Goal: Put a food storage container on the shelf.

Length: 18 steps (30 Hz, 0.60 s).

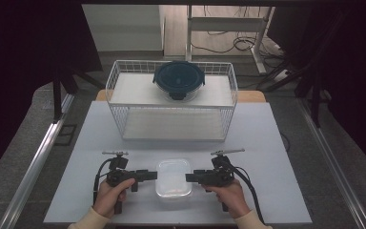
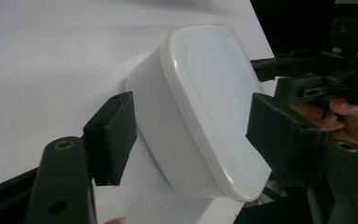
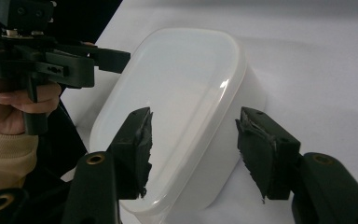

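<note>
- High view: white lidded container (image 1: 173,178) at lower centre of the table (image 1: 267,143), left tool (image 1: 148,175) and right tool (image 1: 193,177) at its sides.
- Left gripper view: jaws half-open astride the container (image 2: 205,107), pads apart from it; centre them on the walls below the rim before squeezing.
- Right gripper view: jaws part-open over the lid edge (image 3: 177,116), holding nothing; grip both sides evenly.

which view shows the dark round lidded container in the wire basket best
The high view: the dark round lidded container sits on the upper shelf of the white wire basket, seen whole from above. Both gripper views look at the white lidded box instead.
</note>
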Tool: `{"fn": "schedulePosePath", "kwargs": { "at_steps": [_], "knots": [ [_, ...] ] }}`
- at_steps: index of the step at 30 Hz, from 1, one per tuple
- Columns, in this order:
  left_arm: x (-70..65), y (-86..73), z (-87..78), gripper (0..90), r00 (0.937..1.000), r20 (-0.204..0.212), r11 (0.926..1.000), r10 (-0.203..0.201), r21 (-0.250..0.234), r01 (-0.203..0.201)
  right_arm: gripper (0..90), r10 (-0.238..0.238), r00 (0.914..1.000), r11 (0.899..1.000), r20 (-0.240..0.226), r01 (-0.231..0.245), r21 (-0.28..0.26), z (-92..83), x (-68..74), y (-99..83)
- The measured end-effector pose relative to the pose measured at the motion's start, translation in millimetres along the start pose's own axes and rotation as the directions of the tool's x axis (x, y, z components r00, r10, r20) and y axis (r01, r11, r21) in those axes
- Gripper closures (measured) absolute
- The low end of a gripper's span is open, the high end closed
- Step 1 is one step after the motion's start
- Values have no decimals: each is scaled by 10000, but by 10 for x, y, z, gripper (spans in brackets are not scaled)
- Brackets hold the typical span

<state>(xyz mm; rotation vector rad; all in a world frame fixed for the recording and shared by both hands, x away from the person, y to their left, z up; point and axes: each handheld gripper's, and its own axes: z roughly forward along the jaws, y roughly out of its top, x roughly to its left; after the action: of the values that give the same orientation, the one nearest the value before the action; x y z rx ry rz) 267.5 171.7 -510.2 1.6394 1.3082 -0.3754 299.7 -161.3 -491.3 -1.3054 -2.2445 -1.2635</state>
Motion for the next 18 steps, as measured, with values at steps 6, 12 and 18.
{"fn": "schedulePosePath", "kwargs": {
  "at_steps": [6, 12, 18],
  "knots": [
    [17, -26, 61, 407, 9994, 140, 9991, -311, 294, 307, 508, 189, 9997, 9996, -147, -185, 233, 37, -21, -16],
    [42, -58, 130, 564, 9956, 483, 9961, -799, 404, 780, 631, 504, 9982, 9984, -314, -495, 280, 43, -38, -27],
    [30, -56, 60, 697, 9947, 626, 9966, -816, 121, 810, 678, 1040, 9928, 9942, -587, -1022, 331, 9, -62, -34]
  ]
}}
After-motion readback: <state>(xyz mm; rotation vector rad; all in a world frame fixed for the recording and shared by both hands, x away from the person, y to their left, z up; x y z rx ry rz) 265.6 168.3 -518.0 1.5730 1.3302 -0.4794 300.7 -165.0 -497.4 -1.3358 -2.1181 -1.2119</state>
